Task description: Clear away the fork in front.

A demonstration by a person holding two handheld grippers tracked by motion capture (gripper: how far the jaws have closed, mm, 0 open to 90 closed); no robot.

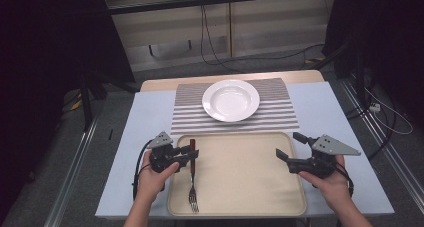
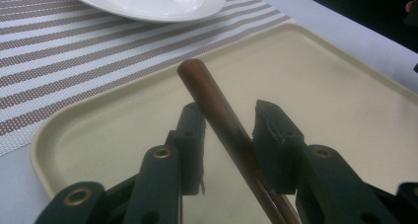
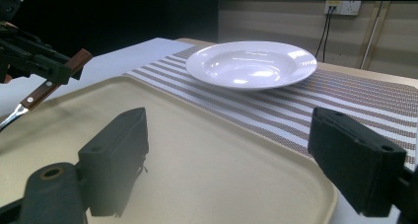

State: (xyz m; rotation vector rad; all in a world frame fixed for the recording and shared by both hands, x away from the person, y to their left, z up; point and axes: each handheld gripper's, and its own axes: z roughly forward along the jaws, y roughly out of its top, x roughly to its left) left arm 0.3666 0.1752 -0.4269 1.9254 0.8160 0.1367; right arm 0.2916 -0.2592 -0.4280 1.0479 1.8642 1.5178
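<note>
Wooden and brown, the fork's handle (image 2: 217, 115) sits between the two black jaws of the left gripper (image 1: 186, 154). The jaws stand a little apart. One pad is right against the handle, and the other has a gap, so the fork looks loose, not squeezed. The fork (image 1: 192, 174) lies along the left side of the tan tray (image 1: 250, 207), with its metal prongs pointing to six o'clock and its handle to twelve o'clock.

From the fork, the white plate (image 1: 231, 100) is at about one o'clock, on the striped mat (image 1: 280, 112). The right gripper (image 1: 291, 147) waits at three o'clock, over the tray's right side, with its jaws wide apart and nothing in them.

What could go wrong? If the left gripper lifts now without squeezing, I think the smooth round handle could slip out. The fork could also tip, because the prong end is heavy and far from the jaws.
</note>
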